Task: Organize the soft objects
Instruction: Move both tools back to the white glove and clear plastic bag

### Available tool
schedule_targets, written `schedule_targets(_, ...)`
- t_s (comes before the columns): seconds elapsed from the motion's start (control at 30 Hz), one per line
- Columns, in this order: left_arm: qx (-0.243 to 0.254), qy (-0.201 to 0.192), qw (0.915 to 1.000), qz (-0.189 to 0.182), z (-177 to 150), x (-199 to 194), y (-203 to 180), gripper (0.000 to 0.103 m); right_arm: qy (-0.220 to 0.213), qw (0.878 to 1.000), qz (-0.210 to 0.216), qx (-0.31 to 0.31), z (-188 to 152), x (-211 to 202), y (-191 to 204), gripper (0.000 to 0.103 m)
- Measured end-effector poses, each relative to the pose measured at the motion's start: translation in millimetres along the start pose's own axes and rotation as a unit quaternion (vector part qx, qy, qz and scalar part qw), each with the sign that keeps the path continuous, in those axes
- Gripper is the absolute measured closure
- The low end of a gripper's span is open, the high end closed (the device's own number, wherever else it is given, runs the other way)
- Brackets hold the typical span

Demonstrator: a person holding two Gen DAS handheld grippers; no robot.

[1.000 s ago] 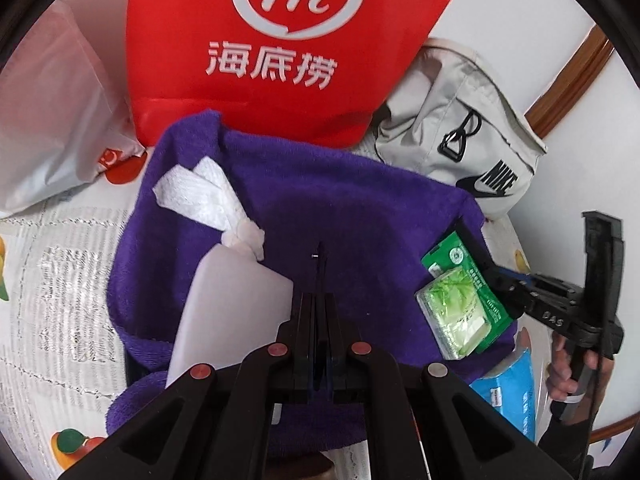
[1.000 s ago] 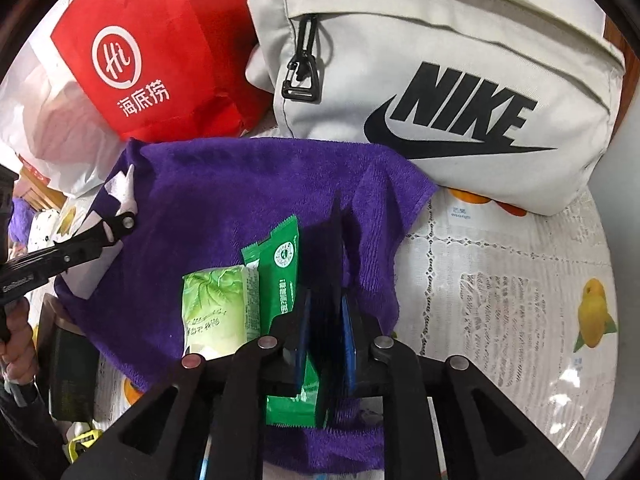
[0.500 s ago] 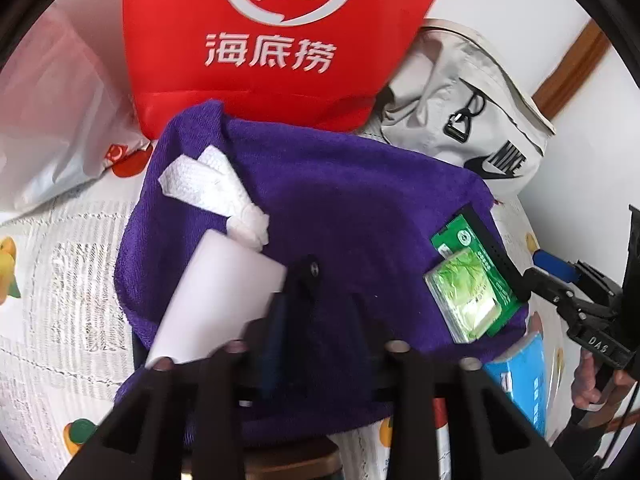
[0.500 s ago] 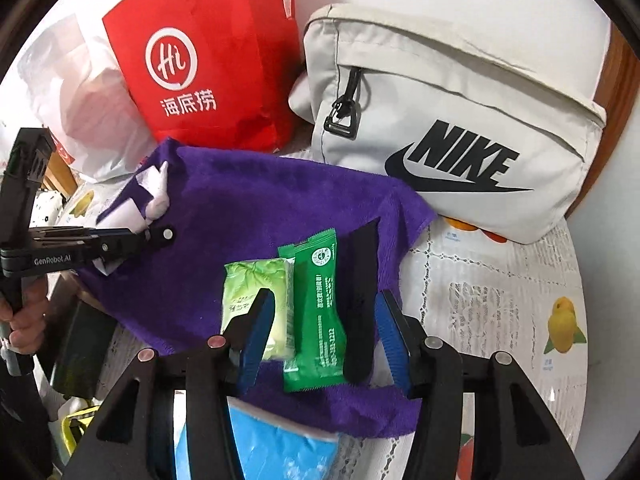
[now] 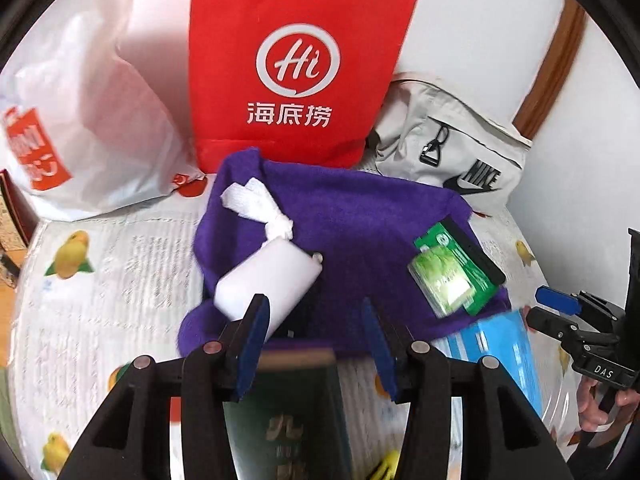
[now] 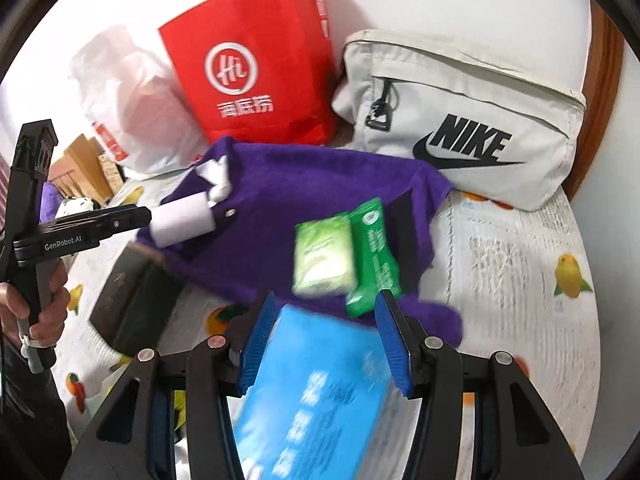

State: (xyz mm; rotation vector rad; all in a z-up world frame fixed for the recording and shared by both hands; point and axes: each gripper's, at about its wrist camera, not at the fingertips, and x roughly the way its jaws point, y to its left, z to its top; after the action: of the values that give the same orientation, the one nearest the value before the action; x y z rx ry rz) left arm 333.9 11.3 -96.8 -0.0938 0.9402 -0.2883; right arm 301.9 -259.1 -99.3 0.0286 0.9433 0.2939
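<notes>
Our left gripper (image 5: 316,328) had just been opening, its blue pads (image 5: 252,344) apart with nothing pressed between them; the right gripper (image 6: 324,340) stood apart too, its jaws likewise newly opened and empty, though the blue pack (image 6: 316,392) showed in the gap below. The landmark was the purple towel (image 5: 360,216), spread flat on the lemon-print table (image 5: 120,272). On the towel's left part lay a white roll (image 5: 268,284) with a knotted white cloth (image 5: 256,204) just behind it; on its right part lay a pale green wipes pack (image 6: 324,256) touching a darker green sachet (image 6: 376,252). The blue pack sat at the towel's near right edge, a dark box (image 6: 132,300) at its near left edge. Behind the towel stood a red bag (image 5: 296,68), a white plastic bag (image 5: 88,120) and a grey pouch (image 6: 464,120). We judged the towel light, limp and likely to sag, best pinched at a corner or hem; the packs looked squashy and slick, better taken across their narrow width.
</notes>
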Motion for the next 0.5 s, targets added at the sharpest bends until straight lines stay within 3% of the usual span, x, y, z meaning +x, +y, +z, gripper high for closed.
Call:
schedule_targets(0.43, 0.029, 0.022, 0.9993, 0.002, -90, -60, -6, 0.057, 0.015, 0.999, 0.029, 0.017, -75, -38, 47, 0.051)
schedule_targets(0.5, 0.029, 0.031, 0.9991, 0.001, -106, -63, -4, 0.051, 0.016, 0.999, 0.028, 0.020, -85, -42, 51, 0.051)
